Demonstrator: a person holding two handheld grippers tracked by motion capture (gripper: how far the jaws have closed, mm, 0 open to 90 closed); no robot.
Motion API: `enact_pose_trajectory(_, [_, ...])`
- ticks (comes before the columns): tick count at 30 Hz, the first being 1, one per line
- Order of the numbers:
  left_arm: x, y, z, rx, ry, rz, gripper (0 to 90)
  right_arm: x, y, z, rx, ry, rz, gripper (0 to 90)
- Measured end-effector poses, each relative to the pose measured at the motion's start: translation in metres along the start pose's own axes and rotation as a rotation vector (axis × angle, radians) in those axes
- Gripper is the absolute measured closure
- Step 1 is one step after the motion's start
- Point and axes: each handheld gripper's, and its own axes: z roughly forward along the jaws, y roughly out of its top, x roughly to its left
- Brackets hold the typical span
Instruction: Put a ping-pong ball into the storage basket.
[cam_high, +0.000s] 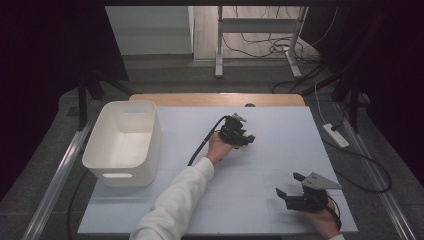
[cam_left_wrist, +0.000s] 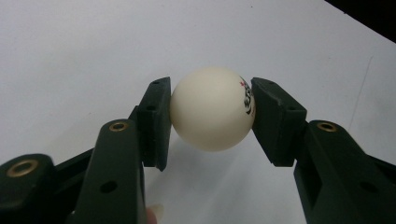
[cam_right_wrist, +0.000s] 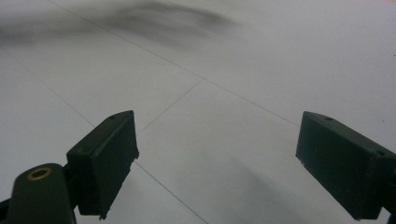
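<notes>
- White sheeting covers the desk (cam_high: 280, 150), which fills the middle of the high view; thin seam lines cross it, and they are sharpest in the right gripper view.
- Nearest, at the lower right of the high view, the right tongs (cam_high: 291, 184) rest low over the sheet in a hand, with a grey three-cornered plate (cam_high: 320, 181) on top.
- Its jaws stand wide apart with nothing between them; the right gripper view (cam_right_wrist: 215, 161) shows bare sheet in the gap and a blurred dark smear along the upper edge.
- Farther in, just right of centre, a white-sleeved forearm (cam_high: 175, 197) reaches up from the bottom edge to the left tongs (cam_high: 248, 139).
- The left tongs are clamped on a pale ball (cam_high: 248, 138), a small light spot at the tips in the high view.
- From the left gripper view (cam_left_wrist: 211, 109), the ball (cam_left_wrist: 210, 109) sits squeezed between both pads, clear of the sheet, with dark and red print on its right side; a fingertip peeks in at the bottom edge.
- At the left of the high view stands a white bin (cam_high: 122, 145) with handle slots, well apart from the ball.
- Beyond the far desk edge, at the top, lie metal frame legs (cam_high: 218, 45) and tangled cables (cam_high: 260, 45) on the floor.
</notes>
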Motion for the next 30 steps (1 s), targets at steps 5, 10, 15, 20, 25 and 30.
enact_pose_trajectory(5, [-0.001, -0.003, -0.008, -0.011, -0.004, -0.001, 50.7, 0.0, 0.0, 0.001, 0.0, 0.0, 0.001, 12.4])
enact_pose_trajectory(10, [-0.002, -0.007, -0.019, -0.034, 0.003, -0.001, 50.7, 0.0, 0.001, 0.001, 0.005, -0.003, 0.0, 12.5])
enact_pose_trajectory(15, [-0.005, -0.009, -0.03, -0.044, 0.005, 0.014, 50.6, 0.001, 0.001, 0.002, 0.005, -0.005, -0.005, 12.5])
enact_pose_trajectory(20, [-0.009, -0.011, -0.041, -0.058, -0.004, 0.012, 50.7, 0.001, 0.002, 0.003, 0.005, -0.004, -0.003, 12.5])
enact_pose_trajectory(25, [-0.009, -0.013, -0.045, -0.066, -0.005, 0.01, 50.6, 0.001, 0.002, 0.003, 0.007, -0.005, -0.006, 12.5])
enact_pose_trajectory(30, [-0.008, -0.016, -0.048, -0.067, -0.006, 0.011, 50.6, 0.001, 0.002, 0.004, 0.007, -0.007, -0.009, 12.5])
